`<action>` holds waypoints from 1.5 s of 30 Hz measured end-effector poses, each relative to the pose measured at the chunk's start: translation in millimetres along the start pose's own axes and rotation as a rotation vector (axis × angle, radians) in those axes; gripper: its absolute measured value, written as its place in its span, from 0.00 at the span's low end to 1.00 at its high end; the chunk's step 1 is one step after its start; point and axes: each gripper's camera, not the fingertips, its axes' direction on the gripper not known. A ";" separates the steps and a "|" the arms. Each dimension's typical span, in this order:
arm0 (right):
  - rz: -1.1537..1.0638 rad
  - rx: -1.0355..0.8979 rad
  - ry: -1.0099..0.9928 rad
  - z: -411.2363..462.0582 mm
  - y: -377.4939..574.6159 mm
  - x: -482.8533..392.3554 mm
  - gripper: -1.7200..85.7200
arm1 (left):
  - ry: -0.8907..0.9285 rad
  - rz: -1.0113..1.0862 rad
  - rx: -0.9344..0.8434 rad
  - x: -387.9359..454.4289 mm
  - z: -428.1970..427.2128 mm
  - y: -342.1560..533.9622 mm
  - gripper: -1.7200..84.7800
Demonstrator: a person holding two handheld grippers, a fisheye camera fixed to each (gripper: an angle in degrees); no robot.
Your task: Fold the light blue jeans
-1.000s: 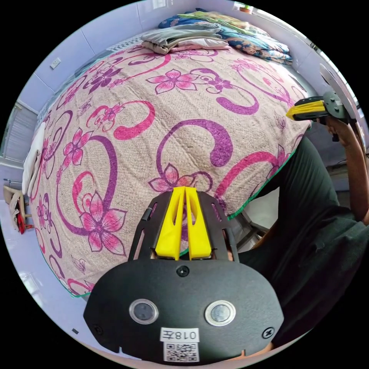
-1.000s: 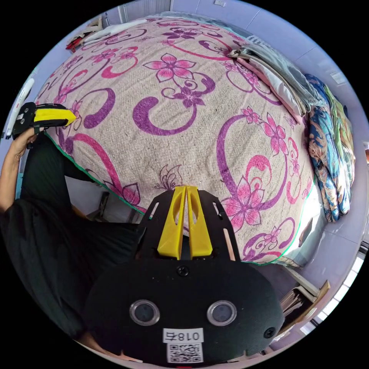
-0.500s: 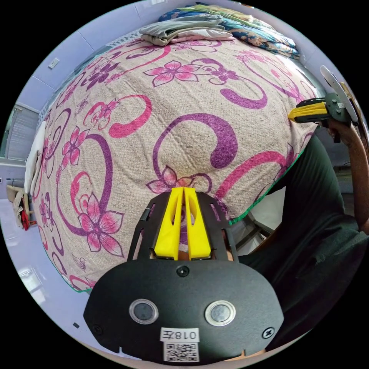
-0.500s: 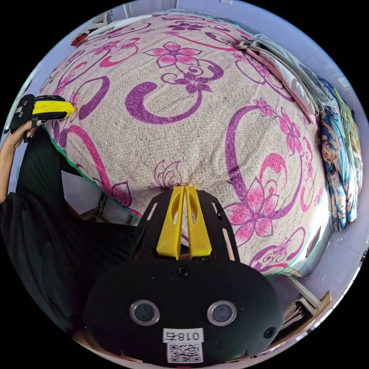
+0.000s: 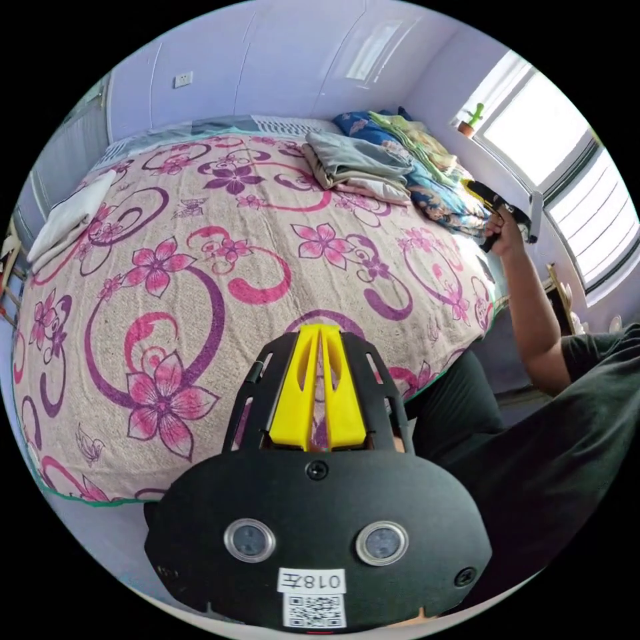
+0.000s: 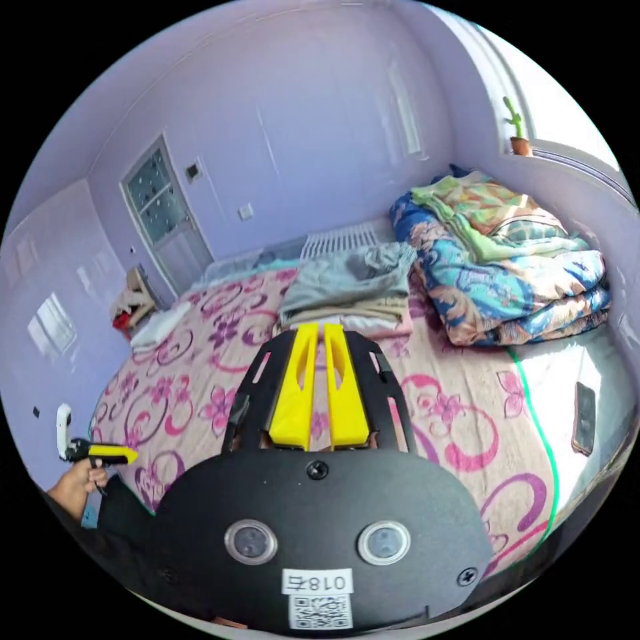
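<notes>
We are holding both grippers in the air above the bed (image 5: 200,220), each with its jaws pressed together and pinching nothing. The left gripper (image 5: 319,333) is hanging over the near edge of the flowered bedspread; in the right gripper view the left gripper (image 6: 127,456) is showing at eight o'clock, well apart from the right one. The right gripper (image 6: 315,331) is pointing toward the far end of the bed, and just past its tips, at twelve o'clock, a stack (image 6: 353,287) of folded clothes is lying with grey-blue cloth on top. We are judging that the light blue jeans may be in that stack, but we cannot tell which layer is denim. In the left gripper view the same stack (image 5: 353,163) is sitting at one o'clock, far up the bed, with the right gripper (image 5: 481,192) raised beside the quilts (image 6: 507,273). The right hand is therefore nearer to it. The stack's long axis is running across the right gripper's line of reach, from nine to three o'clock, its folded edges facing us; which way any waistband is pointing we cannot say.
</notes>
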 end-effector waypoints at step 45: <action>-0.746 -0.120 -1.163 11.9 -56.3 -326.8 0.04 | 0.130 -0.336 0.598 -217.6 -128.1 315.9 0.01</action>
